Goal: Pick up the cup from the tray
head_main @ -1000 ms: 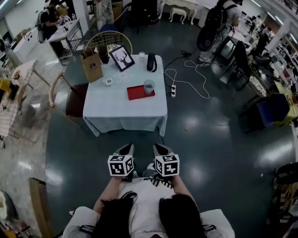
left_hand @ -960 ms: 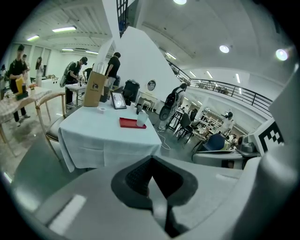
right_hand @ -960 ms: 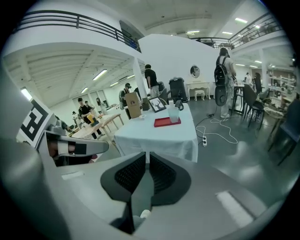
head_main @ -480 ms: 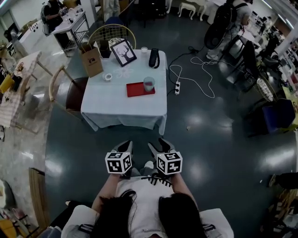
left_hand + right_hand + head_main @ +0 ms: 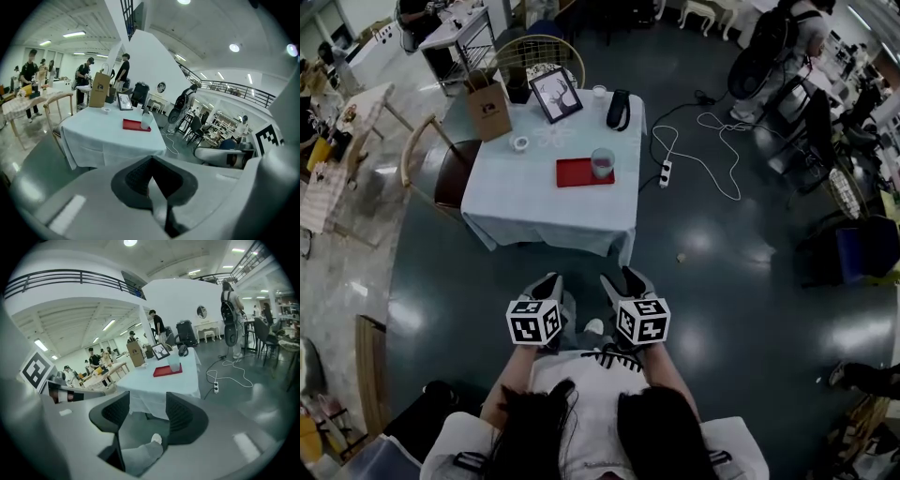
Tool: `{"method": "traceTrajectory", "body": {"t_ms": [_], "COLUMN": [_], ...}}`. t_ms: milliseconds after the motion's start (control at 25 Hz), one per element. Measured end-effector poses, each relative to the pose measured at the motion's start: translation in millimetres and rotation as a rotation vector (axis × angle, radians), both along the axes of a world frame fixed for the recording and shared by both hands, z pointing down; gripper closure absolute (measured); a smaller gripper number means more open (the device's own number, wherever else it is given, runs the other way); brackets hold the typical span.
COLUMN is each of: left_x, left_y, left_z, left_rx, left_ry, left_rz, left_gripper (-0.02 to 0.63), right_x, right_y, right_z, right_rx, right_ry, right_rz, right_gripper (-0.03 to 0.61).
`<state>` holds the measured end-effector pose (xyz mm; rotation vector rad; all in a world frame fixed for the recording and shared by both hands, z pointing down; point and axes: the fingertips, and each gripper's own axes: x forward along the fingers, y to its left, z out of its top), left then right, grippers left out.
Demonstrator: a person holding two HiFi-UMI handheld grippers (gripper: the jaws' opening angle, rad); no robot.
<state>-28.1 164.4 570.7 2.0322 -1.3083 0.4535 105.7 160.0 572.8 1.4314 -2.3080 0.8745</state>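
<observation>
A clear cup [image 5: 602, 163] stands upright on the right end of a red tray [image 5: 577, 173], on a table with a white cloth [image 5: 544, 211]. Both grippers hang low in front of the person, well short of the table. My left gripper [image 5: 547, 284] is shut with nothing in it; its pads meet [image 5: 151, 180]. My right gripper [image 5: 623, 279] is open: its jaws have just been opening, and nothing lies between them [image 5: 147, 414]. The cup [image 5: 146, 121] [image 5: 174, 363] and the tray [image 5: 133, 124] [image 5: 164, 371] show far ahead in both gripper views.
On the table's far side are a brown paper bag [image 5: 489, 111], a framed deer picture [image 5: 557, 95], a black object [image 5: 619, 109], a tape roll [image 5: 520, 142] and a small white cup [image 5: 599, 91]. A chair [image 5: 441, 178] stands at its left; a power strip with white cable [image 5: 666, 172] lies right.
The right gripper's jaws have spread apart. The head view has shifted, so the table sits a little higher in the picture; both grippers stay low in front of the person.
</observation>
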Motion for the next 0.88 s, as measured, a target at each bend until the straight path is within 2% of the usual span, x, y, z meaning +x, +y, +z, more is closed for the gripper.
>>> {"method": "traceTrajectory", "body": {"t_ms": [160,400,880], "left_x": [2,-6,-25], "left_y": [-10,-41,-131], "left_z": [1,4,8], "left_rx": [0.011,-0.007,-0.003], "left_ry": [-0.016,0.030,0.032], "left_rz": [0.034,-0.028,-0.066], "left_gripper": [0.614,0.614,0.614], "right_x": [4,2,-10], "right_y": [-11,-37,-116], "right_z": [6,1,2], "right_rx": [-0.011,0.029,0.059], "right_ry": [-0.025,-0.002,0.007], "right_rz": [0.033,0.026,0.050], "right_gripper": [0.310,0.299,0.236]}}
